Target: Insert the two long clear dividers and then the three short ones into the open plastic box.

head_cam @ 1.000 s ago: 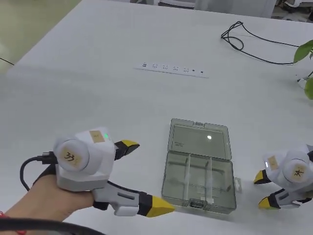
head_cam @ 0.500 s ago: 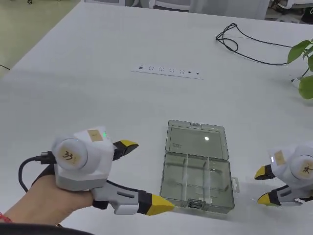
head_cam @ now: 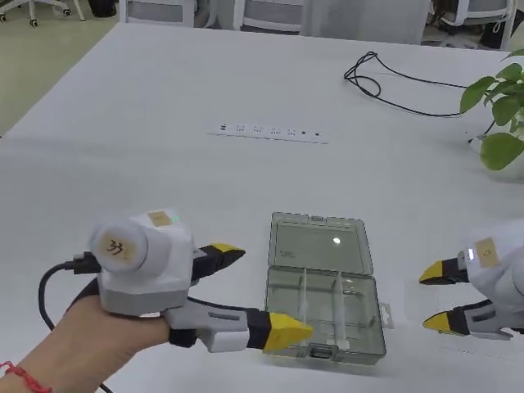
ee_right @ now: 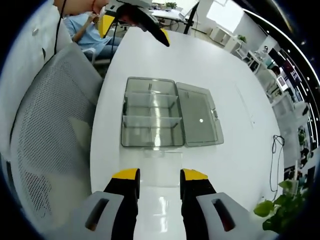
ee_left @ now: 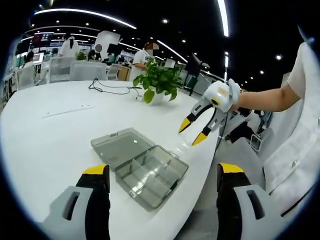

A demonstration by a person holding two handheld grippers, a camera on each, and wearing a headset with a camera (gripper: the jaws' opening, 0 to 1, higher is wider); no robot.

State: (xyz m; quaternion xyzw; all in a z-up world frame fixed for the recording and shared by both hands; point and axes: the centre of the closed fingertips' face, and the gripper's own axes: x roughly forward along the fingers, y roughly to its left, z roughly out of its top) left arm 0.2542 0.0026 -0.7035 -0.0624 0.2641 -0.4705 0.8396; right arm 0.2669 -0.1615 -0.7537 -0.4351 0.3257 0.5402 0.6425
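My headset looks down and forward across the table [head_cam: 164, 164]; the box [head_cam: 319, 246] sits low centre. My left gripper view meets the box close, bottom centre; my right gripper view faces it from the opposite side, mid-frame. All three share it.

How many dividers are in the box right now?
2. Both stand in the box, running from hinge side to latch side: one divider left of centre in the head view, the other divider right of centre. Clear short ones could be hard to see.
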